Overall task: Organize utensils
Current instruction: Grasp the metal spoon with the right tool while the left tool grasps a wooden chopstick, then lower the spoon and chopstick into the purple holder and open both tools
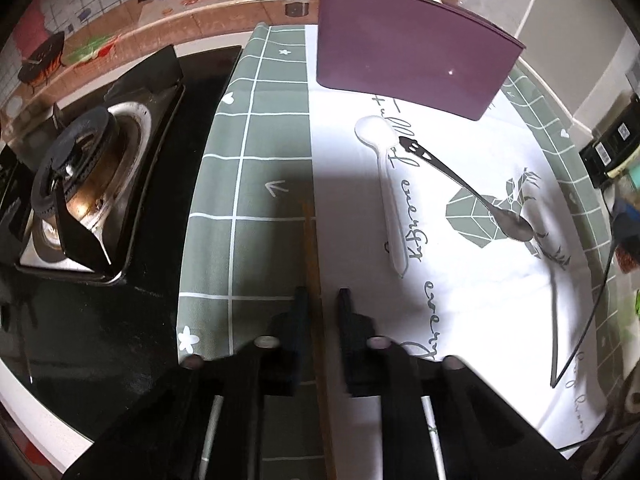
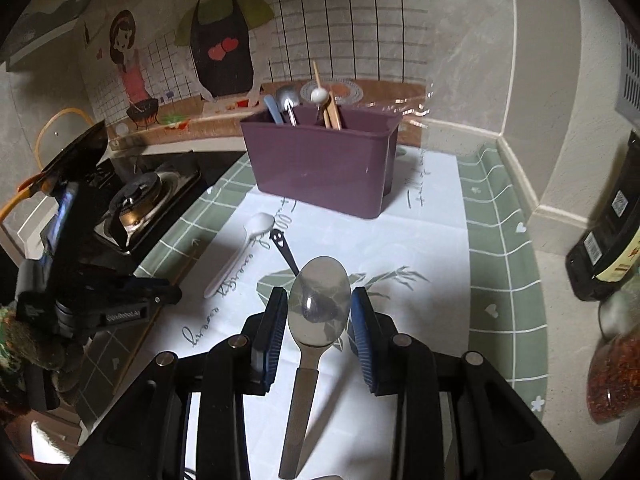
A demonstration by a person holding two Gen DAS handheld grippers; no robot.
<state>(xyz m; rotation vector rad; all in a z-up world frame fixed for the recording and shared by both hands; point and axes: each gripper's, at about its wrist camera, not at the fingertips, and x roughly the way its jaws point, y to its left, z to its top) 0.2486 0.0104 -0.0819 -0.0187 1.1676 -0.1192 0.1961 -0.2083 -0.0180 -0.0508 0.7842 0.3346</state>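
A purple utensil holder (image 2: pixel 320 160) stands at the back of the cloth with several utensils in it; it also shows in the left wrist view (image 1: pixel 408 48). A white plastic spoon (image 1: pixel 386 184) and a black-handled small spoon (image 1: pixel 464 184) lie on the cloth. My left gripper (image 1: pixel 323 300) is open and straddles a wooden chopstick (image 1: pixel 314 280) lying on the cloth. My right gripper (image 2: pixel 318 300) is open, its pads either side of a large metal spoon (image 2: pixel 316 304); whether they touch its bowl I cannot tell.
A gas stove (image 1: pixel 80 184) sits left of the green-and-white cloth (image 1: pixel 248 160). Black tongs (image 1: pixel 568 320) lie at the cloth's right edge. A dark bottle (image 2: pixel 608 232) and a jar of red flakes (image 2: pixel 616 376) stand on the right.
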